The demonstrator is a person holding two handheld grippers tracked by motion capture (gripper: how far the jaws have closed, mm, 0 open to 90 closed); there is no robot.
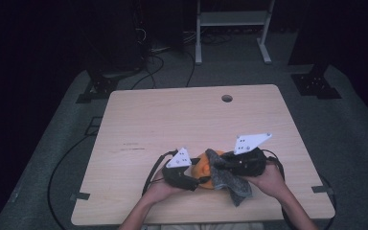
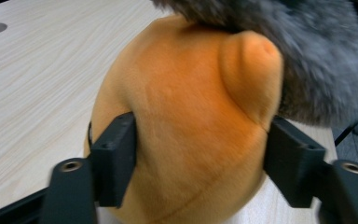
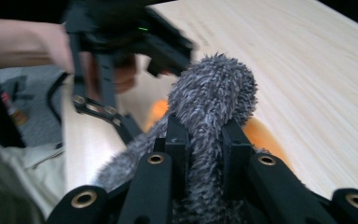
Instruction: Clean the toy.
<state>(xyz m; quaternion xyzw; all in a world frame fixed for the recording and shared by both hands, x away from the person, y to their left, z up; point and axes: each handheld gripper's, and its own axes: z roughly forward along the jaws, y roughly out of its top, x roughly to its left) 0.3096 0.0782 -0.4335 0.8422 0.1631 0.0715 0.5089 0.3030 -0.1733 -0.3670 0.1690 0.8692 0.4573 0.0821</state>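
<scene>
Presently the left gripper pinches a rounded orange plush toy, its jaws pressing either flank, low centre of frame. Lower centre in its own view, the right gripper clamps a shaggy grey cloth draped over the toy. Both rest on the pale wood-grain bench.

The orange plush toy sits at the lower centre of the high view, on the near part of the table. Its fabric is smooth and short. The grey fuzzy cloth lies over its right side and hangs down toward the lower right, bunched and folded.
</scene>
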